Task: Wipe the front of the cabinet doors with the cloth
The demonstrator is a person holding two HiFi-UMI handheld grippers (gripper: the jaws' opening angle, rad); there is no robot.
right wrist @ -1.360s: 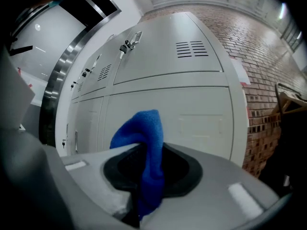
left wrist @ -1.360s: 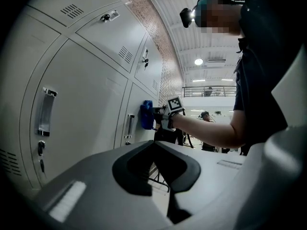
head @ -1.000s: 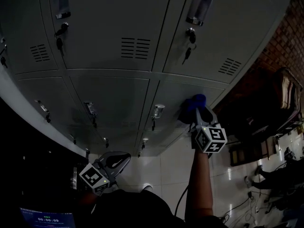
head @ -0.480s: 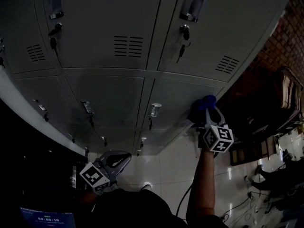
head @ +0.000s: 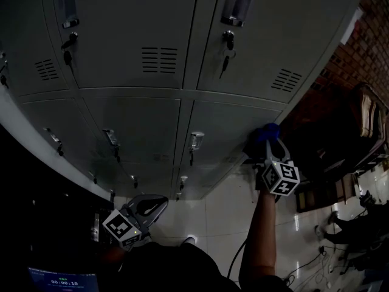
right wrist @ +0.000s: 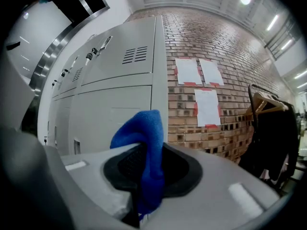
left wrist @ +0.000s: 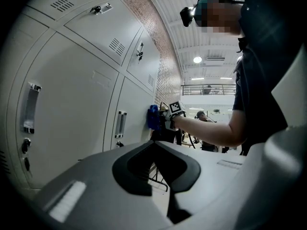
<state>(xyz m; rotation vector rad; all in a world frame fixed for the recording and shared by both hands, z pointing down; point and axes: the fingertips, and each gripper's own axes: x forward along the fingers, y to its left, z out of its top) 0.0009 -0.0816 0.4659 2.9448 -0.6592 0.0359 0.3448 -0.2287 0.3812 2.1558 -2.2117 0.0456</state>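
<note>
Presently the right gripper [head: 267, 145], clamped on the blue cloth [head: 261, 134], wipes the lower right cabinet door [head: 222, 129] at its outer edge. Likely midway; remaining doors unverified. The left gripper [left wrist: 160, 169] has its jaws together, empty.

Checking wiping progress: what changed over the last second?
The right gripper, clamped on the blue cloth, slid rightward along the lower cabinet door toward its right edge. Nothing was let go. The left gripper stayed low, shut and empty.
</note>
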